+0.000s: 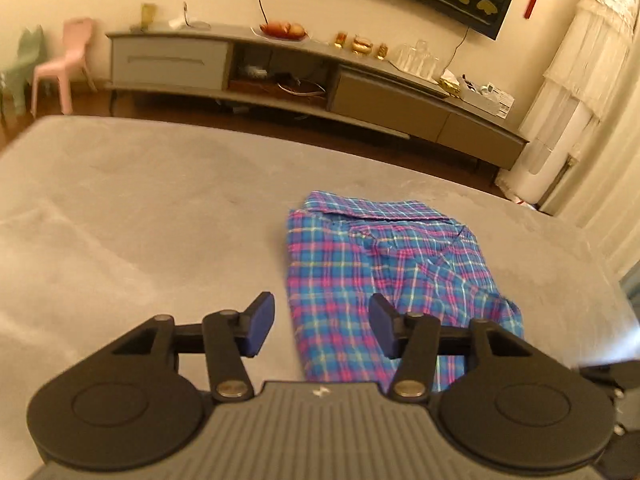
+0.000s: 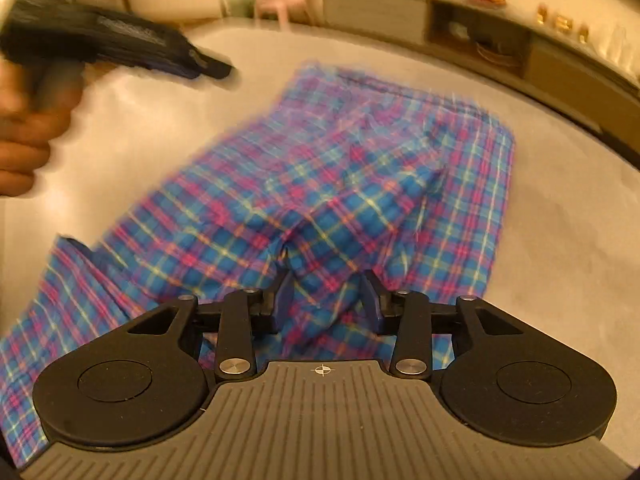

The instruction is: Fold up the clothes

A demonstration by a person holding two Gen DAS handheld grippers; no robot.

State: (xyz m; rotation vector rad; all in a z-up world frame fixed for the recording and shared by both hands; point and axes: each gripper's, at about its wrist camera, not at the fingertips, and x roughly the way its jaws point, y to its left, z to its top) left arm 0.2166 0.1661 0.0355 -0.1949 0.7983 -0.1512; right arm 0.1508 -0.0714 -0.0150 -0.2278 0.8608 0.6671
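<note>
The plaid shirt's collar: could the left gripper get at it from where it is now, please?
Probably yes. The left gripper is open and empty above the shirt's near edge, and only flat plaid shirt lies between it and the collar at the far end.

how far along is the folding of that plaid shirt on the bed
Partly done: the plaid shirt lies on the grey bed with its sides apparently folded in, making a narrow shape. In hand: the right gripper has a bunch of the fabric between its fingers; the left gripper is open and empty. Left: the lower part is still loose and rumpled.
</note>
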